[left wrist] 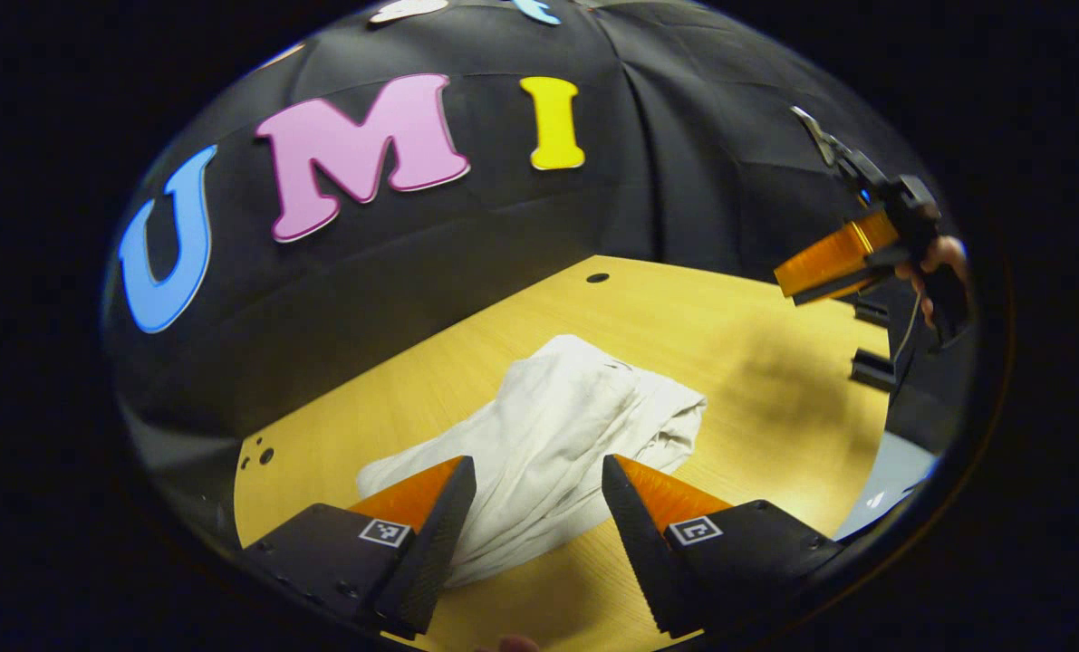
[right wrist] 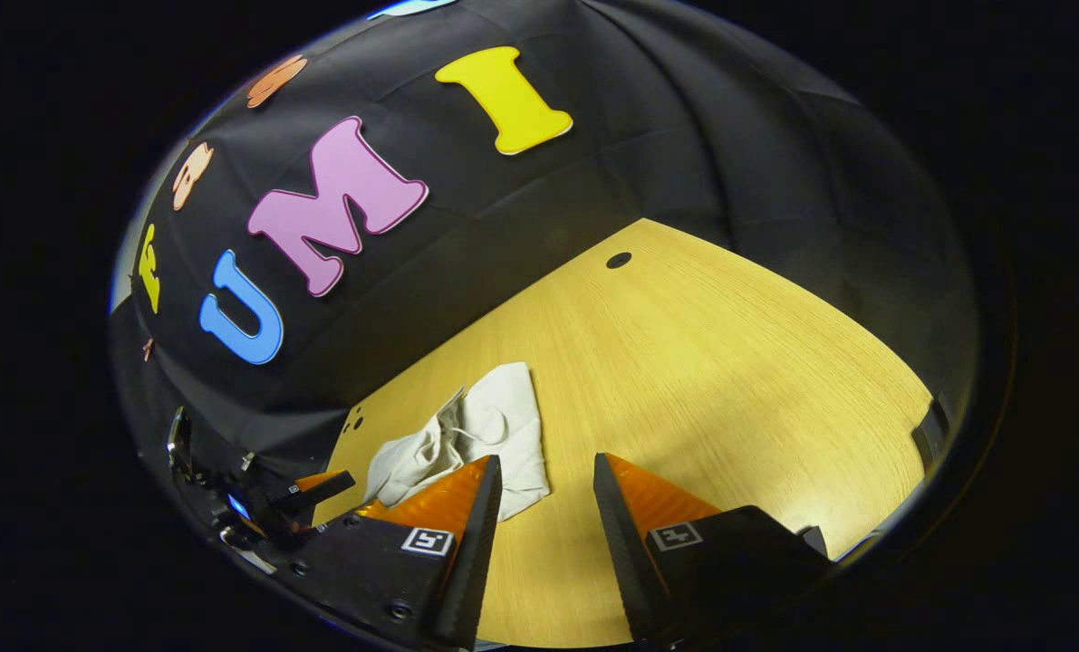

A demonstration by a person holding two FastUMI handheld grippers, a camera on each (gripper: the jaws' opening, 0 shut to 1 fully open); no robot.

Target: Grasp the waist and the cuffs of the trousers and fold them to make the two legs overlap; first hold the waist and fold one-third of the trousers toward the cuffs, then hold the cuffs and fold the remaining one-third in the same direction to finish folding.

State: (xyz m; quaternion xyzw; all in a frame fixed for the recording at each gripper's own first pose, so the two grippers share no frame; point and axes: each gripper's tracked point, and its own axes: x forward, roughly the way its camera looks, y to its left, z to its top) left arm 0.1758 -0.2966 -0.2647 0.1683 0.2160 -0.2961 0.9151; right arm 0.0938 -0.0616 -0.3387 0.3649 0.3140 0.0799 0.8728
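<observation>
1. The trousers [left wrist: 548, 444] lie on the wooden bench [left wrist: 756, 362] as a pale, rumpled bundle, folded over on themselves with creases running along the cloth
2. In the left gripper view the left gripper [left wrist: 539, 507] hovers above the near part of the trousers, its jaws spread wide – the cloth shows in the gap between them and neither finger presses on it
3. In the same view the right gripper [left wrist: 833, 263] hangs high at the far right, well apart from the trousers, held by a hand [left wrist: 942, 263]; whether it is spread or closed cannot be told from there
4. In the right gripper view the right gripper [right wrist: 548, 507] has its jaws wide apart over bare bench – the trousers [right wrist: 485, 435] sit just behind its left finger, holding nothing
5. The left gripper [right wrist: 322, 489] shows at the lower left of that view, beside the trousers
</observation>
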